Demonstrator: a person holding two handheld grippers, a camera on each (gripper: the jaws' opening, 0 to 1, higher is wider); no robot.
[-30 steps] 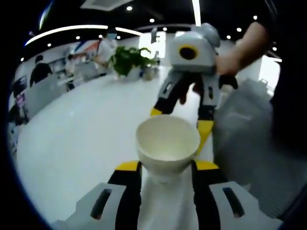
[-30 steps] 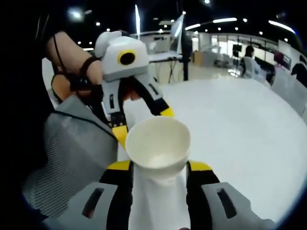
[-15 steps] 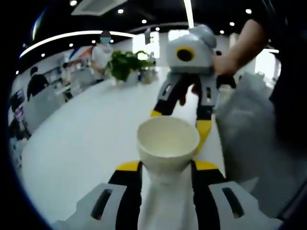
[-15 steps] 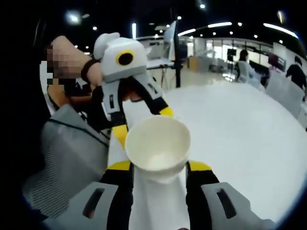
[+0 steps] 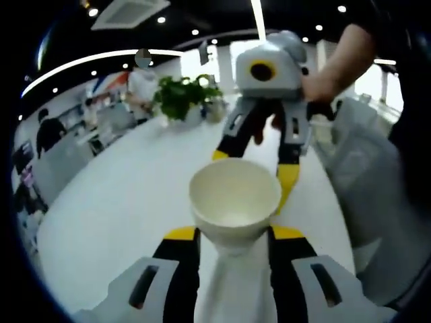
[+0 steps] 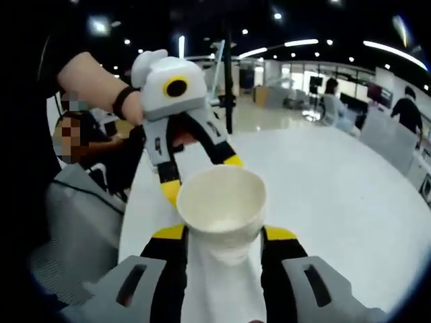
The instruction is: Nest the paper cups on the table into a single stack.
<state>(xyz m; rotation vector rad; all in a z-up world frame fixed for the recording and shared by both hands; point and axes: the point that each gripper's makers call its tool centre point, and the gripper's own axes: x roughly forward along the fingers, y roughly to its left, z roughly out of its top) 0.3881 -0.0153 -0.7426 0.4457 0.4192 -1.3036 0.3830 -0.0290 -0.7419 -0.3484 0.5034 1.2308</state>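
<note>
Over the white table [image 5: 121, 202] in a bright open office, both claws grip the same paper cup [image 5: 234, 202] from opposite sides (left claw [image 5: 234, 232], right claw [image 6: 222, 232]), so pulling apart could crush or tear its thin wall.

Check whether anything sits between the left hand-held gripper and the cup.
Nothing visible: the paper cup sits directly between the jaws of the left hand-held gripper; the right hand-held gripper flanks it from the far side.
</note>
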